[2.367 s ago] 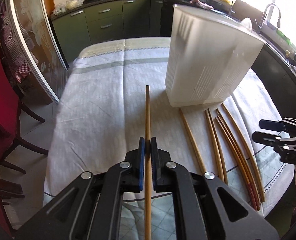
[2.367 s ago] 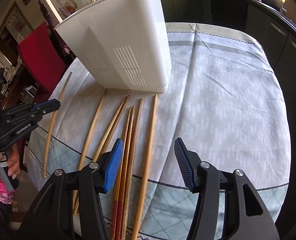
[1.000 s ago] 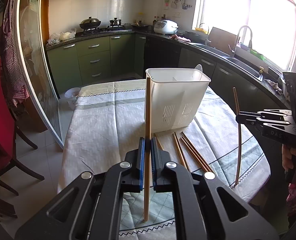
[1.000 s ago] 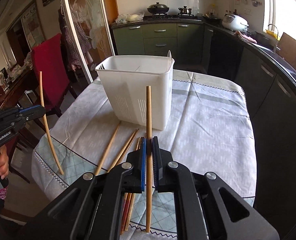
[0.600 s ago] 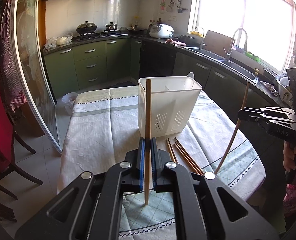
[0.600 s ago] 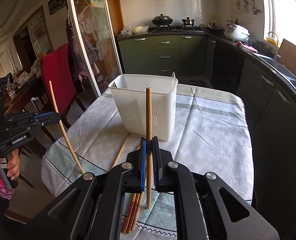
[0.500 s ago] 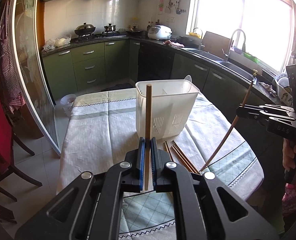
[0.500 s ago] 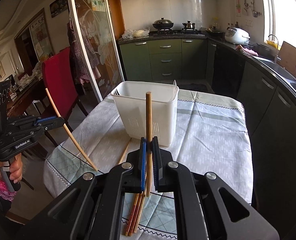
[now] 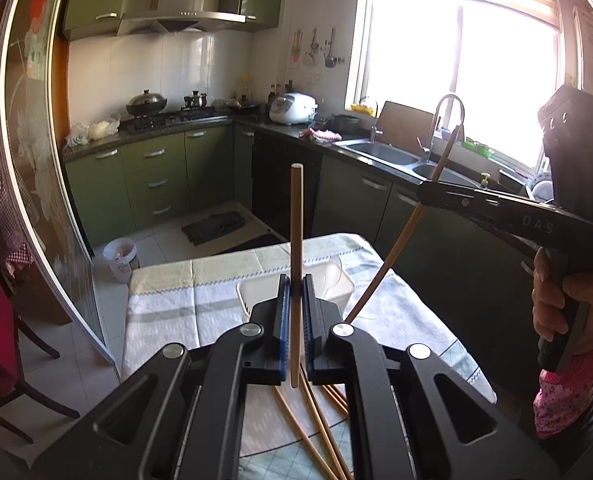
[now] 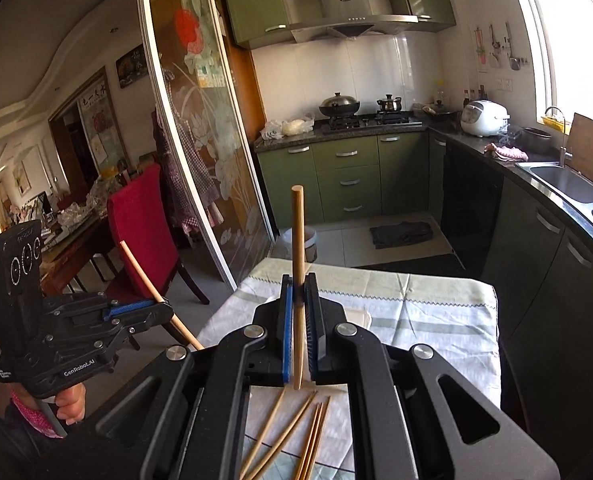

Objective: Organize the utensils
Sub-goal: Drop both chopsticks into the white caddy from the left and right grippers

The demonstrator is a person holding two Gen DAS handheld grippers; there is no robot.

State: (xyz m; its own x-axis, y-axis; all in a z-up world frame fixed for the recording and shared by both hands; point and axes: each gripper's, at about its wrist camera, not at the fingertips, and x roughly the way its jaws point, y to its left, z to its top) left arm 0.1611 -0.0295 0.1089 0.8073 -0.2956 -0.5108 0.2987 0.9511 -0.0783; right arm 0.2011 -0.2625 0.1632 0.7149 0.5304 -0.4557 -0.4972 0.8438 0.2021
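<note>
Over on the left side, the left gripper [image 9: 295, 307] has its jaws clenched on a wooden chopstick [image 9: 296, 240], held upright in its own camera, the stick poking well above the blue pads and its lower tip hanging clear below them. Seen from the right wrist view, that same left gripper [image 10: 136, 312] carries its stick at a slant beside the red chair [image 10: 144, 216]. Down below sits the white utensil basket [image 9: 338, 284], mostly hidden behind the jaws, on the cloth-covered counter [image 9: 176, 312]. Loose chopsticks [image 9: 320, 420] lie on the cloth nearer the camera than the basket, fanned out side by side. Moving right, the right gripper [image 10: 299, 322] is likewise clamped on a second chopstick [image 10: 297, 240], upright in its own view; from the left wrist camera it slants from the right gripper [image 9: 432, 196] down toward the basket's rim. Whether that tip touches the basket can't be made out.
</note>
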